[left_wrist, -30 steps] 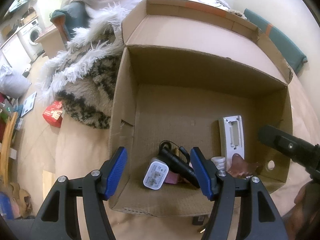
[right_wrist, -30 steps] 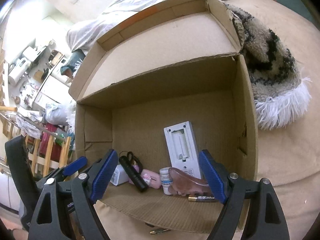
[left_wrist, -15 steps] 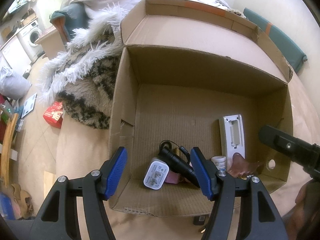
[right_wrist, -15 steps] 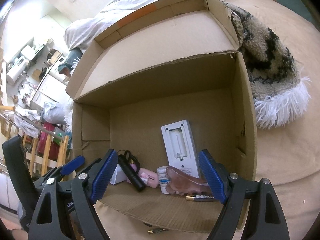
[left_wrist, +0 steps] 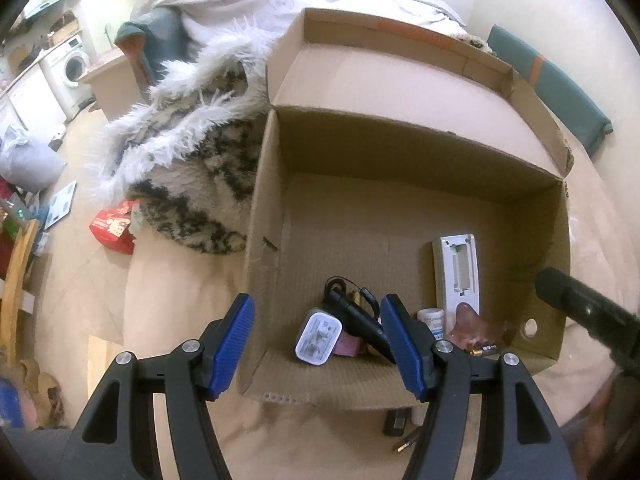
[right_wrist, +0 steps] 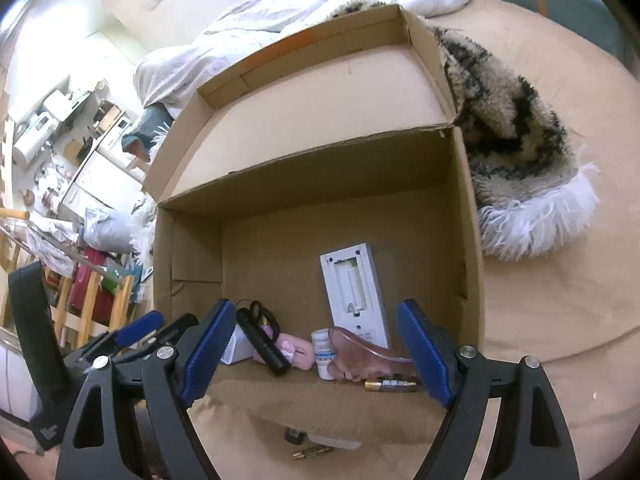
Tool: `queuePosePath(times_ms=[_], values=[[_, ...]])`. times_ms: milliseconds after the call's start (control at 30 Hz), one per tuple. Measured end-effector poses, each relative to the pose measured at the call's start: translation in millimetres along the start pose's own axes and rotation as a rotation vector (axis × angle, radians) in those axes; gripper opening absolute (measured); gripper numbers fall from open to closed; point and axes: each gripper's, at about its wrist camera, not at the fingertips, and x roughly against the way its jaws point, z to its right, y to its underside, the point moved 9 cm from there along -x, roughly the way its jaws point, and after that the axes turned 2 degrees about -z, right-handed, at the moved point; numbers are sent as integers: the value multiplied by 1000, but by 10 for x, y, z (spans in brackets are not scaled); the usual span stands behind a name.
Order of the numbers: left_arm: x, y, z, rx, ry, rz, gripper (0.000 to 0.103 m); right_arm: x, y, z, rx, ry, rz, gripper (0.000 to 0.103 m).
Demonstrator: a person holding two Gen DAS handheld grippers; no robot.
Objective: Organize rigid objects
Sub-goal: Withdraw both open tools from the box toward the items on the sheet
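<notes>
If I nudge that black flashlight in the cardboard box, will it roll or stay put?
The slim black cylindrical flashlight looks smooth and round, so it would probably roll sideways if freed. It seems propped across the pink object beside the white charger, so a nudge may slide it off. It appears rigid, and its cord loop might drag.

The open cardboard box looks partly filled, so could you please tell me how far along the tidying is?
Done: the cardboard box already holds a white remote casing, black flashlight, white charger plug, small white bottle and gold battery.
In hand: nothing; left gripper and right gripper are open.
Left: a small dark item and brass piece outside the box.
</notes>
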Motion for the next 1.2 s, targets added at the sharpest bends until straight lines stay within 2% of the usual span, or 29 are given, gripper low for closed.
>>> queuePosePath(times_ms=[200, 467, 867, 1033, 1200], values=[[195, 101, -59, 25, 6, 10, 62, 230, 108, -27, 15, -13, 26, 88], [386, 408, -185, 41, 3, 1, 62, 353, 402, 20, 10, -32, 0, 88], [293, 713, -396, 122, -10, -46, 62, 364, 740, 190, -20, -26, -70, 88], [230, 758, -489, 166, -5, -72, 62, 241, 869, 214, -69, -54, -139, 88], [167, 814, -539, 212, 4, -106, 62, -15, 997, 253, -93, -29, -237, 88]])
